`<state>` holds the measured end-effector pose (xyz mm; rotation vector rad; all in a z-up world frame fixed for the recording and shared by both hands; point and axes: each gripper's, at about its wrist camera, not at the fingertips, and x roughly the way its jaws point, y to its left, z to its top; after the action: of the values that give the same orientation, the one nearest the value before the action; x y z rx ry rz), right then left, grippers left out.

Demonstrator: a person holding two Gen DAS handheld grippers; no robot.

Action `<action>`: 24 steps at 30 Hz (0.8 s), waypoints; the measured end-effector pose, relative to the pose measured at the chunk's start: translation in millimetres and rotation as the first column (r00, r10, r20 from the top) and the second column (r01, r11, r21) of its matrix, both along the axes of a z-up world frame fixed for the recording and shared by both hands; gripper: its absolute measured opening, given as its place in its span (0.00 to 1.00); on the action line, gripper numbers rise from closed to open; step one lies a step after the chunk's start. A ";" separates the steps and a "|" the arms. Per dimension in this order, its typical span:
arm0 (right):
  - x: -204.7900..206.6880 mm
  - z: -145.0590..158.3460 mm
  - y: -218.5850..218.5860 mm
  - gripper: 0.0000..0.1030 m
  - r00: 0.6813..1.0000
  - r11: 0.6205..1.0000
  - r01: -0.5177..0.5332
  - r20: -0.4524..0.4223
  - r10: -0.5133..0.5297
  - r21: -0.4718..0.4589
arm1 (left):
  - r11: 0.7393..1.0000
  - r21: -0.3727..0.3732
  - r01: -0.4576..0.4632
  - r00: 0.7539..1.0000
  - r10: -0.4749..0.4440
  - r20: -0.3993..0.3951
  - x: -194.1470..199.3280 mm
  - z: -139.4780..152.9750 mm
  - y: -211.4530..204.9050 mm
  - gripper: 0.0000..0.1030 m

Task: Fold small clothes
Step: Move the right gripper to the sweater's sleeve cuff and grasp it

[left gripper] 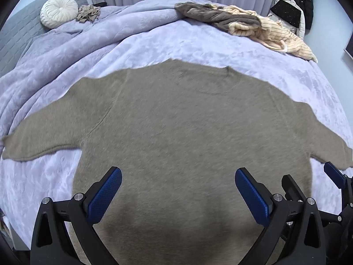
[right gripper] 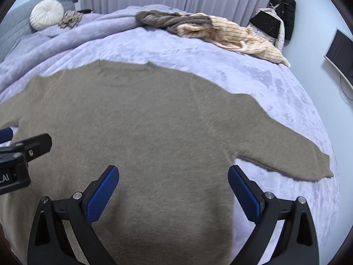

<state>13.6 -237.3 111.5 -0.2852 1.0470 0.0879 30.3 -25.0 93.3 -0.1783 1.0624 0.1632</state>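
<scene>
While flat: one sweater | two parted grippers, left gripper, right gripper

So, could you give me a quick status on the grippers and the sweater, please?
Left gripper open, right gripper open, both empty. Brown sweater flat on bed, sleeves spread, unfolded. Nothing on it.

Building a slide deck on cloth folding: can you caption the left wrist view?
Open left gripper poised over a taupe sweater spread flat, sleeves out, on a lavender blanket.

Soft even indoor light, faint shadows under the jaws, strong fisheye bending, dark vignetted corners, slight blur
</scene>
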 end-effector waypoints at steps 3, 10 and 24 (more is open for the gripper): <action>8.1 12.2 -15.0 0.97 0.999 0.999 0.033 0.016 -0.033 0.008 | 1.000 -0.018 0.004 1.000 -0.004 0.008 5.5 9.5 -15.3 1.00; 26.6 31.5 -48.1 0.96 0.994 0.995 0.094 0.057 -0.095 0.025 | 0.999 -0.034 0.016 1.000 -0.016 0.000 23.6 17.1 -44.8 1.00; 47.3 35.0 -130.8 0.96 0.969 0.972 0.229 0.076 -0.233 0.059 | 0.996 -0.022 0.084 0.996 -0.085 -0.004 56.3 21.4 -114.9 1.00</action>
<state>60.9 -368.0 146.5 -0.1188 0.9882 -0.1074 86.6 -139.9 114.7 -0.1528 1.0749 0.0756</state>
